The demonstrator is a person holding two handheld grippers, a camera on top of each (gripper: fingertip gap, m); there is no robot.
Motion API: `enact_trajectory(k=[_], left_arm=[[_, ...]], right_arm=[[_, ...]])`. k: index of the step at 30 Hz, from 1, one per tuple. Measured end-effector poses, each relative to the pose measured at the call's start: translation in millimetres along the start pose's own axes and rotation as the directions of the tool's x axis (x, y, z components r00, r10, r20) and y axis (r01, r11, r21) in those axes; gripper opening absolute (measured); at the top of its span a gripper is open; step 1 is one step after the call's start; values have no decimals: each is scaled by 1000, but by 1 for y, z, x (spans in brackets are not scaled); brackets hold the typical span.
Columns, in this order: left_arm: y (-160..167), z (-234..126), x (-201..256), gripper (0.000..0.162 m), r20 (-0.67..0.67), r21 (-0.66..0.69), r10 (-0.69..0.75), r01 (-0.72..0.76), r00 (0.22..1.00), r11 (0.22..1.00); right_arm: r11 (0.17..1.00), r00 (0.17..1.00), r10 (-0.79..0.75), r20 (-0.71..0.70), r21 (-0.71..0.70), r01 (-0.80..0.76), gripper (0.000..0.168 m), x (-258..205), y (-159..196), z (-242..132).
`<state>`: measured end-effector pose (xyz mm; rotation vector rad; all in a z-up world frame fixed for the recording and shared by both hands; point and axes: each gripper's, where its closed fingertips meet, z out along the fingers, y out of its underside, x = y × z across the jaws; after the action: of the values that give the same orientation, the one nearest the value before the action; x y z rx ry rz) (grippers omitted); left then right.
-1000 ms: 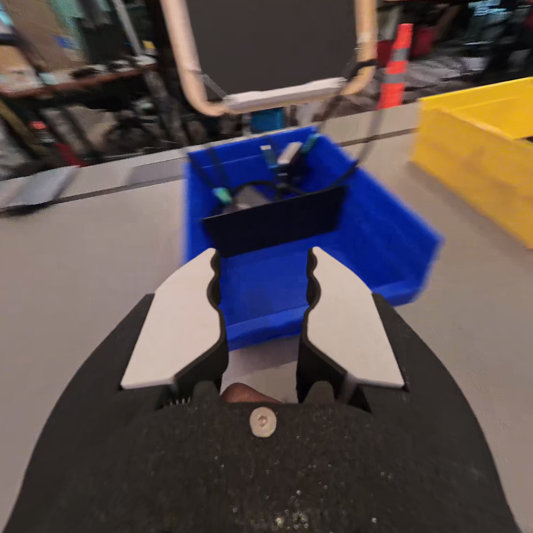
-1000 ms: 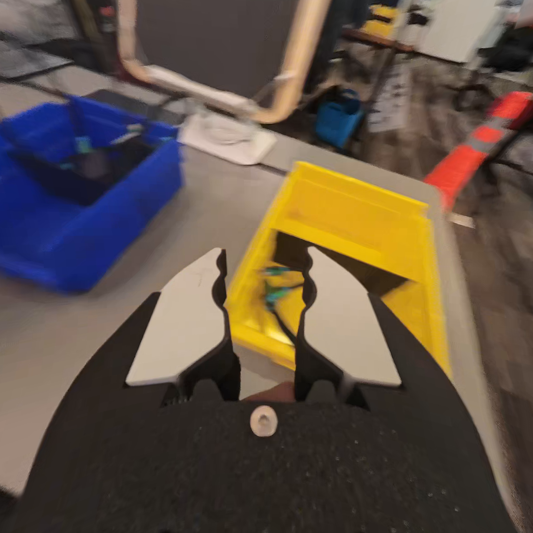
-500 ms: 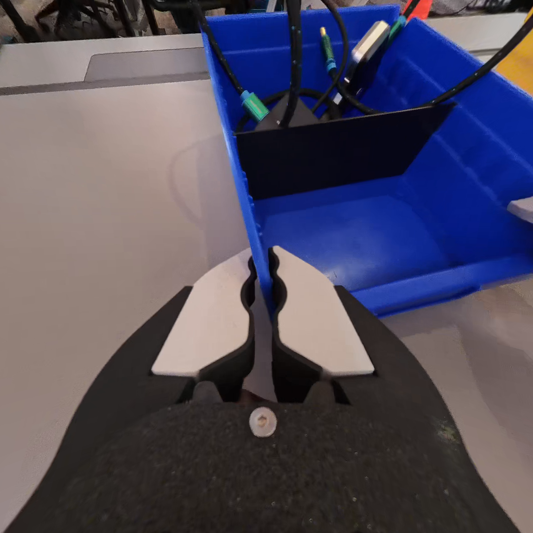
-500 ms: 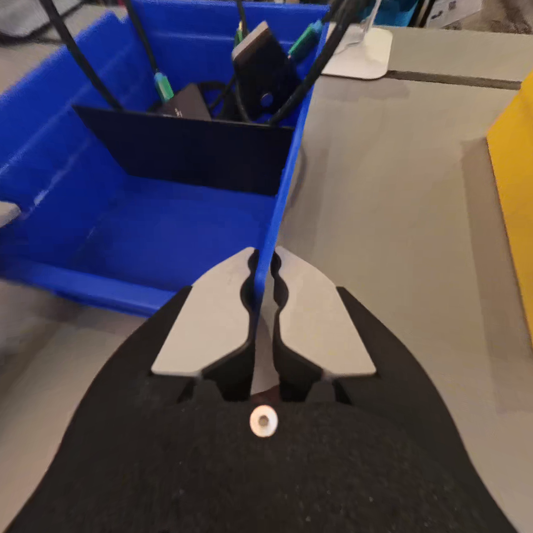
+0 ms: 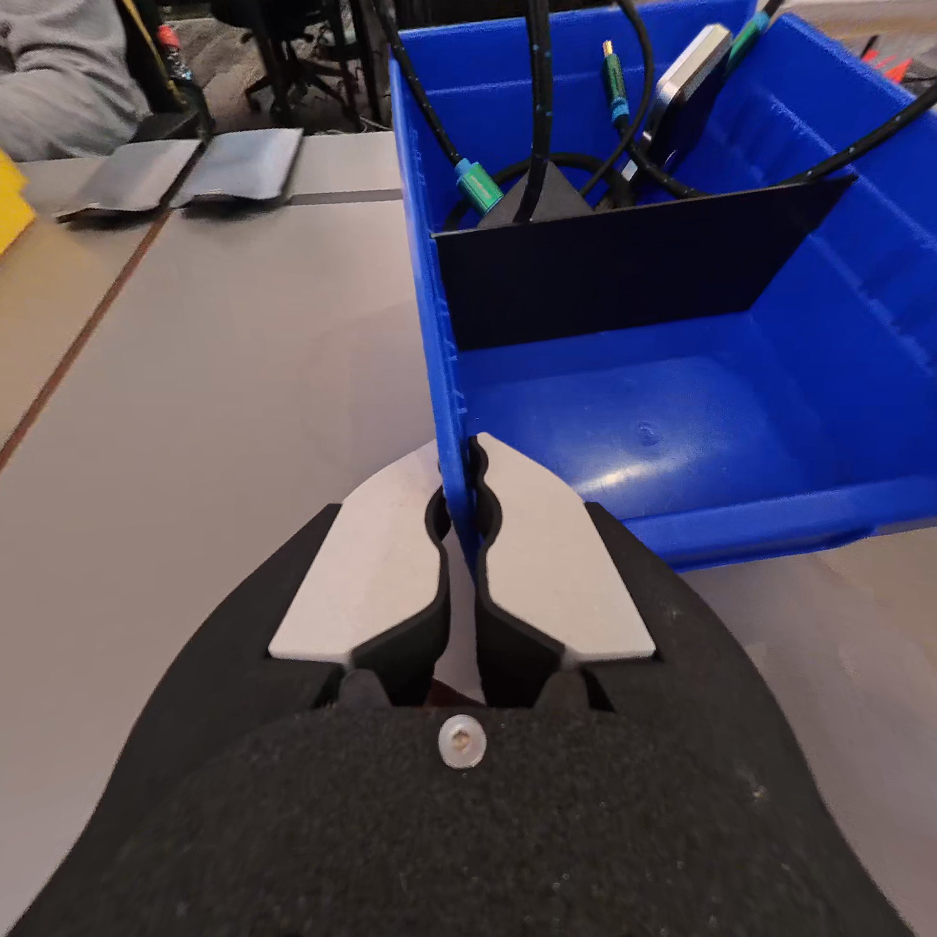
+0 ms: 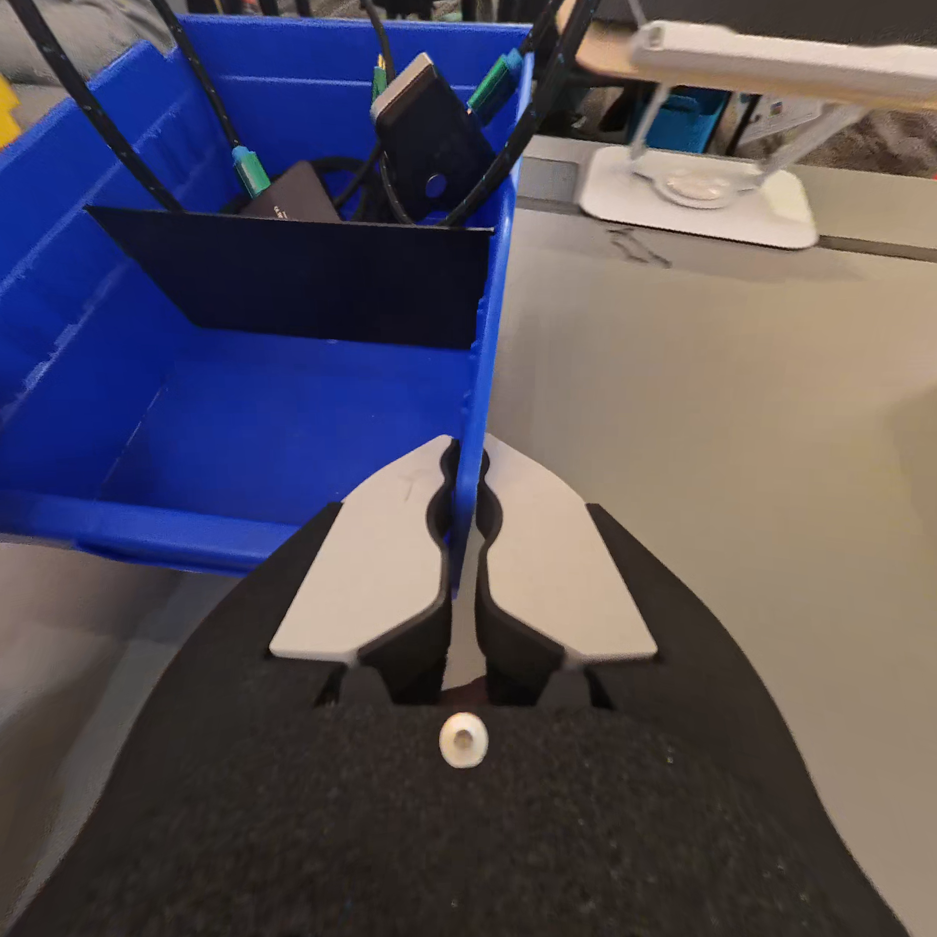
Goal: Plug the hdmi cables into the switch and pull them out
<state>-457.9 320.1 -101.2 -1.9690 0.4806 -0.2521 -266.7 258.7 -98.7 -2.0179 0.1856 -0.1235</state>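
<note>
Blue plastic bin (image 5: 710,431) is pinched on both sides: left gripper (image 5: 459,487) has its jaws narrowed onto the bin's left wall, right gripper (image 6: 466,487) the same on the right wall (image 6: 494,324). Looks like a two-handed reposition of the bin on the grey table (image 5: 228,355), before any cable work.

To do it well: move both sides together and level, since thin walls flex and could slip out of the jaws. Keep it slow, because cables run out over the rim and could snag.

Task items sit in the back compartment, behind the black divider (image 5: 608,274). Two dark boxes: one lying low (image 6: 299,195), one propped upright (image 6: 431,137); either could be the switch. Black braided cables (image 5: 537,101) with green-teal plugs (image 5: 476,185). One plug appears seated in the low box, and another gold-tipped one (image 5: 613,76) hangs free. Front compartment holds nothing.
</note>
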Motion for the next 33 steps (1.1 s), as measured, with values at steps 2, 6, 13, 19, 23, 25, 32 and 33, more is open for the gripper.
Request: enact_trajectory(k=[2, 6, 13, 19, 23, 25, 32, 33], left_arm=[[7, -2, -26, 3, -6, -16, -5, 5, 1000, 1000], [26, 8, -62, 3, -7, -70, -10, 9, 1000, 997], [23, 11, -77, 5, -27, -33, -218, 217, 976, 976], [-4, -28, -85, 28, -20, 116, -219, 220, 976, 969], [-22, -62, -53, 34, -153, 240, -161, 195, 975, 951], [-28, -72, -13, 36, -226, 261, -121, 180, 967, 948], [-11, -83, 213, 30, -600, 123, -140, 263, 788, 957], [-6, -82, 238, 30, -624, 100, -115, 225, 773, 969]], right_arm=[[1000, 1000, 4, 22, -16, -4, 3, -29, 4, 8], [998, 997, 38, 68, -61, -34, 4, -67, 23, 28], [994, 955, -100, 280, -14, 109, 16, -90, 28, 17], [971, 766, -159, 622, -42, 236, 37, -52, 80, -67], [979, 817, -177, 549, 15, 203, 37, 56, 94, -90], [993, 867, -97, 489, -17, 120, 36, 112, 96, -96], [991, 955, -80, 287, 124, 46, 38, 246, 78, -128], [985, 965, -103, 243, 159, 65, 38, 259, 71, -128]])
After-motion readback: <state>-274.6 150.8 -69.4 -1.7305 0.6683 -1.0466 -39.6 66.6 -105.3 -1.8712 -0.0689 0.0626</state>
